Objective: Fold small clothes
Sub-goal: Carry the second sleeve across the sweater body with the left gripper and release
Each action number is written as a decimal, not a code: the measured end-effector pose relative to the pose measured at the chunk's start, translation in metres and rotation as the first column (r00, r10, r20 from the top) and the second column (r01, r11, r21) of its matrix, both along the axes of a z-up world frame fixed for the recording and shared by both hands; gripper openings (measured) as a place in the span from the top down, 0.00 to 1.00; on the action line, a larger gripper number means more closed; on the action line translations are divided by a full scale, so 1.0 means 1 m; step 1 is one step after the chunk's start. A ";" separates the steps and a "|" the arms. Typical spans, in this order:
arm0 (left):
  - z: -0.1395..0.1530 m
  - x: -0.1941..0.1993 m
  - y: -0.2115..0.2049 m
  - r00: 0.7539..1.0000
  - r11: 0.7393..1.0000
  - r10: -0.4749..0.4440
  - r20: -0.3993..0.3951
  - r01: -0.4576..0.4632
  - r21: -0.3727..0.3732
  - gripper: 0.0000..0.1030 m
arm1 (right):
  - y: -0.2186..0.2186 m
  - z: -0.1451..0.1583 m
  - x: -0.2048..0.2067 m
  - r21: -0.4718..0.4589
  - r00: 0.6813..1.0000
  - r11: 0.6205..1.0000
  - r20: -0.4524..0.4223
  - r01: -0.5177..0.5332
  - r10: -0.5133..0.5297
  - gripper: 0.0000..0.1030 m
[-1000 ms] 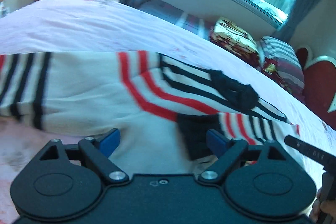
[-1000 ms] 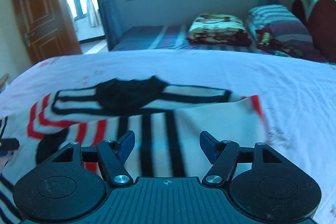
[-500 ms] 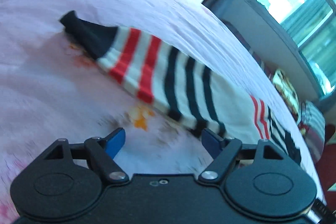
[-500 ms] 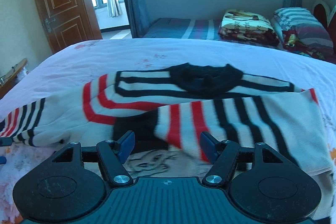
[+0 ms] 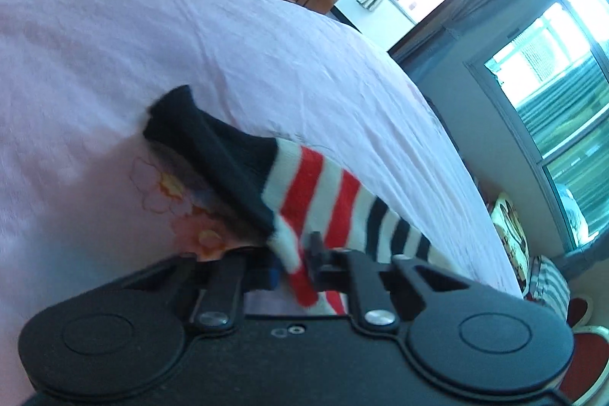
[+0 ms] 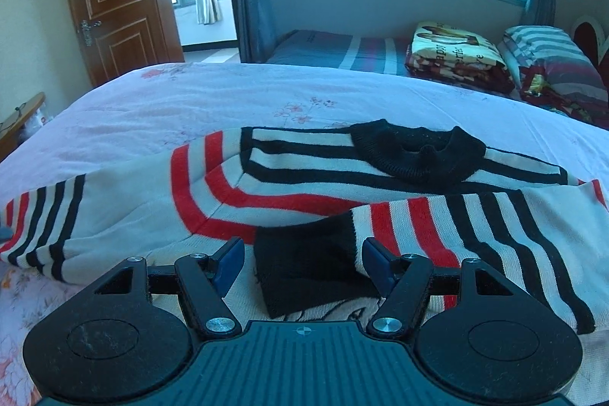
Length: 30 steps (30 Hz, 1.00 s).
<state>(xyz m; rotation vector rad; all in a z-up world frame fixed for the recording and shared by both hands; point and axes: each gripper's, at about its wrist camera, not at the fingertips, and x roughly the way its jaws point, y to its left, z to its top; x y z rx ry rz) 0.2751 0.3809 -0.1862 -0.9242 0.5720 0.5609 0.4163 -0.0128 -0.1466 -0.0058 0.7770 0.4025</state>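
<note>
Now, left wrist view: the left gripper point(image 5: 295, 267) is clamped on the striped sleeve point(image 5: 304, 193) of the sweater, lying on the pink bedsheet point(image 5: 190, 44). Right wrist view: the right gripper point(image 6: 302, 263) stands wide apart, straddling the other black cuff point(image 6: 308, 265) without pinching it.

Bedspread point(image 6: 228, 101) beyond sweater point(image 6: 304, 185) lies open.
</note>
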 end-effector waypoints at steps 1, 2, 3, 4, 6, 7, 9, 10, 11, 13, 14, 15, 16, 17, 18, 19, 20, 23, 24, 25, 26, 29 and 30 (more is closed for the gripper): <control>-0.001 0.000 0.002 1.000 1.000 0.003 0.007 -0.003 -0.009 0.92 | 0.001 -0.003 0.002 -0.008 1.000 1.000 -0.005 0.001 -0.001 0.34; 0.000 0.000 0.002 1.000 1.000 -0.001 0.009 0.001 -0.005 0.94 | 0.003 -0.009 0.004 -0.023 1.000 1.000 -0.019 -0.003 0.002 0.34; 0.002 0.001 0.000 1.000 1.000 -0.008 0.009 0.008 0.012 0.94 | 0.005 -0.016 0.008 -0.034 0.999 0.999 -0.045 -0.008 0.007 0.34; 0.005 0.003 -0.003 1.000 0.999 -0.015 0.012 0.015 0.031 0.95 | 0.005 -0.023 0.009 -0.038 0.998 0.999 -0.063 -0.015 0.012 0.34; 0.011 0.007 -0.006 0.999 0.998 -0.031 0.024 0.029 0.063 0.95 | 0.007 -0.027 0.007 -0.074 0.999 0.997 -0.037 -0.036 0.033 0.34; 0.016 0.008 -0.009 0.999 0.997 -0.037 0.033 0.034 0.075 0.95 | 0.007 -0.027 0.007 -0.079 0.999 0.996 -0.038 -0.039 0.036 0.34; 0.030 0.011 -0.016 0.996 0.990 -0.065 0.056 0.057 0.127 0.95 | 0.002 -0.023 0.009 -0.043 0.998 0.999 -0.049 -0.033 0.031 0.34; 0.039 0.014 -0.022 0.994 0.984 -0.088 0.069 0.076 0.158 0.95 | -0.004 -0.020 0.010 -0.007 0.998 1.000 -0.053 -0.023 0.023 0.34; 0.048 0.018 -0.029 0.990 0.978 -0.116 0.083 0.099 0.186 0.95 | -0.009 -0.017 0.010 0.020 0.998 1.000 -0.055 -0.009 0.010 0.34; 0.066 0.030 -0.047 0.977 0.961 -0.182 0.111 0.153 0.232 0.95 | -0.018 -0.010 0.010 0.055 0.998 0.998 -0.056 0.015 -0.012 0.34; 0.074 0.037 -0.058 0.968 0.949 -0.220 0.122 0.183 0.259 0.95 | -0.023 -0.007 0.009 0.070 0.998 0.997 -0.057 0.020 -0.016 0.34; 0.082 0.046 -0.070 0.955 0.934 -0.266 0.132 0.221 0.282 0.95 | -0.026 -0.002 0.007 0.080 0.998 0.996 -0.054 0.024 -0.020 0.34; 0.088 0.056 -0.084 0.939 0.917 -0.314 0.138 0.262 0.299 0.95 | -0.030 0.002 0.005 0.083 0.999 0.996 -0.048 0.029 -0.025 0.34; 0.091 0.068 -0.100 0.922 0.899 -0.361 0.141 0.304 0.316 0.95 | -0.035 0.005 0.004 0.084 0.999 0.996 -0.041 0.033 -0.030 0.34; 0.095 0.078 -0.116 0.900 0.876 -0.412 0.142 0.349 0.332 0.95 | -0.041 0.008 0.002 0.088 0.999 0.995 -0.035 0.038 -0.035 0.34; 0.098 0.088 -0.134 0.876 0.851 -0.461 0.140 0.392 0.348 0.95 | -0.047 0.011 0.001 0.087 0.999 0.995 -0.029 0.046 -0.043 0.34; 0.100 0.097 -0.152 0.852 0.827 -0.505 0.139 0.431 0.361 0.95 | -0.053 0.013 -0.001 0.084 0.998 0.995 -0.023 0.055 -0.053 0.34; 0.092 0.122 -0.212 0.764 0.746 -0.634 0.123 0.561 0.359 0.95 | -0.079 0.018 -0.007 0.082 0.996 0.992 -0.013 0.093 -0.093 0.34; 0.087 0.130 -0.231 0.732 0.715 -0.672 0.112 0.602 0.354 0.95 | -0.089 0.019 -0.009 0.079 0.994 0.991 -0.013 0.111 -0.110 0.34; 0.082 0.138 -0.251 0.699 0.682 -0.709 0.098 0.643 0.349 0.95 | -0.099 0.019 -0.010 0.075 0.992 0.989 -0.014 0.127 -0.127 0.34; 0.075 0.144 -0.269 0.668 0.651 -0.739 0.084 0.676 0.345 0.95 | -0.108 0.018 -0.011 0.071 0.990 0.987 -0.017 0.144 -0.143 0.34; 0.048 0.161 -0.318 0.556 0.523 -0.831 -0.005 0.785 0.332 0.93 | -0.137 0.013 -0.015 0.072 0.981 0.979 -0.040 0.191 -0.189 0.34; 0.037 0.166 -0.331 0.524 0.483 -0.851 -0.050 0.816 0.318 0.91 | -0.144 0.012 -0.016 0.075 0.980 0.977 -0.048 0.198 -0.195 0.34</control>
